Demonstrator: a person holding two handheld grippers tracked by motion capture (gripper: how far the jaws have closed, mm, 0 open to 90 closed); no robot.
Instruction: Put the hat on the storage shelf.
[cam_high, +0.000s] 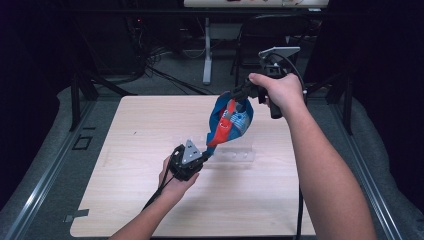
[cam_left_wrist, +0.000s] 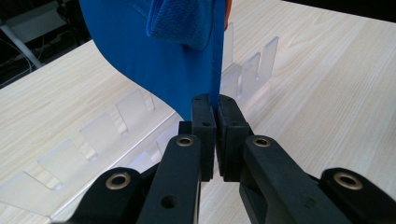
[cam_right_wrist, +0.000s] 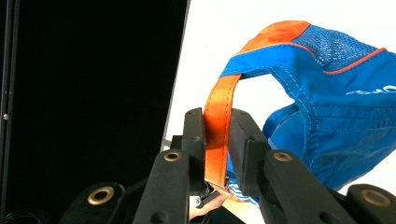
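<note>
The left hand-held gripper sits low over the table, just left of the clear acrylic rack, with the person's left hand wrapped around its body. In the left gripper view its jaws are closed on a thin blue edge of the garment, the pads pressing the cloth from both sides, and the rack's upright dividers stand on the wood just behind them.

The garment, a blue and orange piece that looks like a small sports vest or bib, though the folds make that hard to confirm, hangs in the air above the rack, stretched on a slant between the two grippers. Its lower tip reaches down to the left gripper, and its upper end rises above and to the right of the rack.

The right hand-held gripper is held high, up and to the right of the rack, by the right hand. In the right gripper view its jaws are clamped on the orange strap, which runs up out of the pads to the blue mesh panel of the garment.
</note>
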